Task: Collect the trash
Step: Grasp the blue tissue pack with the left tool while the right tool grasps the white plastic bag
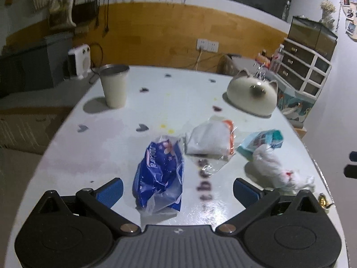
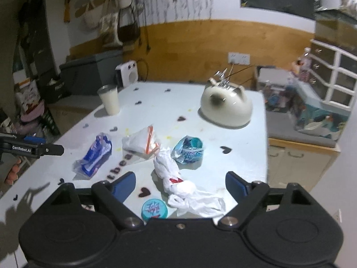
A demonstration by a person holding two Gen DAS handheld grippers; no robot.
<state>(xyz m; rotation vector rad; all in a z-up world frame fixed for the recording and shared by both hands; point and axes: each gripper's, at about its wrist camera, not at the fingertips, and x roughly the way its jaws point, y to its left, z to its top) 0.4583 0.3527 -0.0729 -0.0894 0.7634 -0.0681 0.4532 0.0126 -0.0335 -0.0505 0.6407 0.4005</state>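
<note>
Several pieces of trash lie on the white table [image 1: 93, 151]. A blue wrapper [image 1: 158, 174] lies between the fingers of my open left gripper [image 1: 178, 191]. Beyond it are a clear bag with white contents [image 1: 209, 140], a teal packet [image 1: 261, 144] and a crumpled white plastic bag [image 1: 276, 170]. In the right wrist view my open right gripper [image 2: 180, 184] hovers over the white bag [image 2: 178, 185]. A teal round lid [image 2: 154, 208] lies near its base. The blue wrapper [image 2: 94, 156], clear bag [image 2: 142, 144] and teal packet [image 2: 188, 149] lie farther off. The left gripper [image 2: 33, 148] shows at the left edge.
A metal-rimmed white cup [image 1: 114, 86] stands at the table's far left. A cream cat-shaped holder [image 1: 252, 95] with utensils sits at the far right. A white heater [image 1: 79, 60] and a drawer cabinet [image 1: 305, 67] stand beyond the table. The table's right edge [image 2: 266, 147] drops to a low cabinet.
</note>
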